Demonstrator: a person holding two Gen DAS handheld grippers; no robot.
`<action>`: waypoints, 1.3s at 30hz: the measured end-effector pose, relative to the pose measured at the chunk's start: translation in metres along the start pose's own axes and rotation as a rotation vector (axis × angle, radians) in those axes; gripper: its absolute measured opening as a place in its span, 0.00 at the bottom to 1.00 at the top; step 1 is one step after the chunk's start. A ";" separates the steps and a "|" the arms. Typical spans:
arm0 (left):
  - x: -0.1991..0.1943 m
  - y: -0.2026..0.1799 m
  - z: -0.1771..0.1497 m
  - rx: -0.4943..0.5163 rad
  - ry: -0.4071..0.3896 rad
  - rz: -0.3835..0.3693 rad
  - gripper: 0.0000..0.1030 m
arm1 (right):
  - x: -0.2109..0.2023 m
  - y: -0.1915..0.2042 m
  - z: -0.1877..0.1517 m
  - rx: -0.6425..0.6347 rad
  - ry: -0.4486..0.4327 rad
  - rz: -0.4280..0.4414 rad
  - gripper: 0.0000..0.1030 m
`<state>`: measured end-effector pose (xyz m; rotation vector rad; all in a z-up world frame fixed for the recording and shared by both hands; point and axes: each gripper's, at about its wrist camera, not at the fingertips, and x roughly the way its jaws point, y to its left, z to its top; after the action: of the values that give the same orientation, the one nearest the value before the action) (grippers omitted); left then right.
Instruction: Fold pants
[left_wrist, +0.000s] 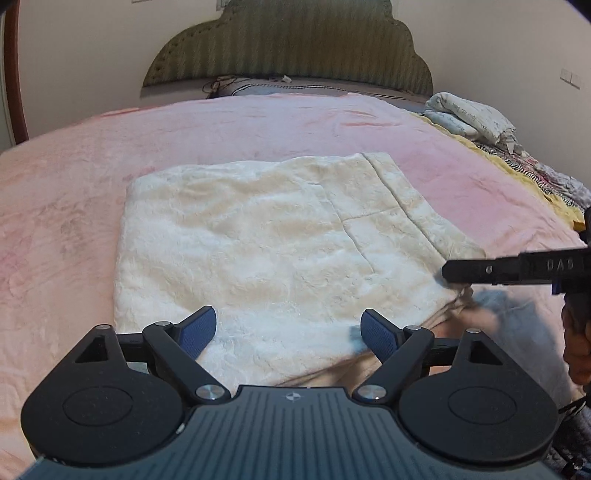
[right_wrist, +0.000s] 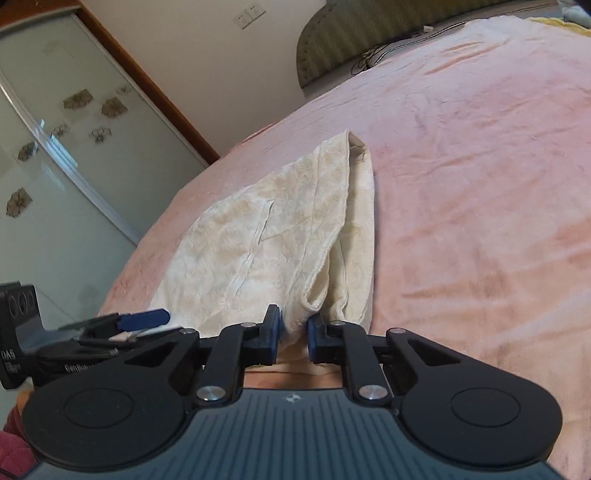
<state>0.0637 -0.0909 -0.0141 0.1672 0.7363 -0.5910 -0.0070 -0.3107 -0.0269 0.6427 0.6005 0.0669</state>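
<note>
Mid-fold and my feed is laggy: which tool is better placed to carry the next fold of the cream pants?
Right. The right tool is already clamped on the near edge of the cream pants, while the left tool sits open above the cloth, gripping nothing.

Pants (left_wrist: 258, 240) cream plush cloth; blanket (left_wrist: 74, 184) pink fleece, matt; wardrobe door (right_wrist: 55, 166) glossy glass

My left gripper (left_wrist: 284, 334) is spread wide, blue pads (left_wrist: 201, 330) well apart, low by the near edge of the bed. My right gripper (right_wrist: 294, 334) is pinched nearly closed on the pants (right_wrist: 266, 236) at their near corner, fingers level, reaching in from the right side.
</note>
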 end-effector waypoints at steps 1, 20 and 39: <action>-0.003 -0.001 0.001 0.010 -0.006 -0.005 0.85 | -0.004 0.002 0.002 0.003 -0.025 -0.002 0.18; -0.006 -0.001 0.012 -0.068 0.033 -0.042 0.85 | -0.003 0.077 0.002 -0.511 -0.171 -0.342 0.31; -0.003 0.004 0.018 -0.111 0.058 0.032 0.85 | 0.024 0.065 -0.011 -0.513 -0.010 -0.270 0.52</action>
<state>0.0748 -0.0927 0.0009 0.0937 0.8187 -0.5150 0.0143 -0.2463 -0.0081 0.0625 0.6248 -0.0357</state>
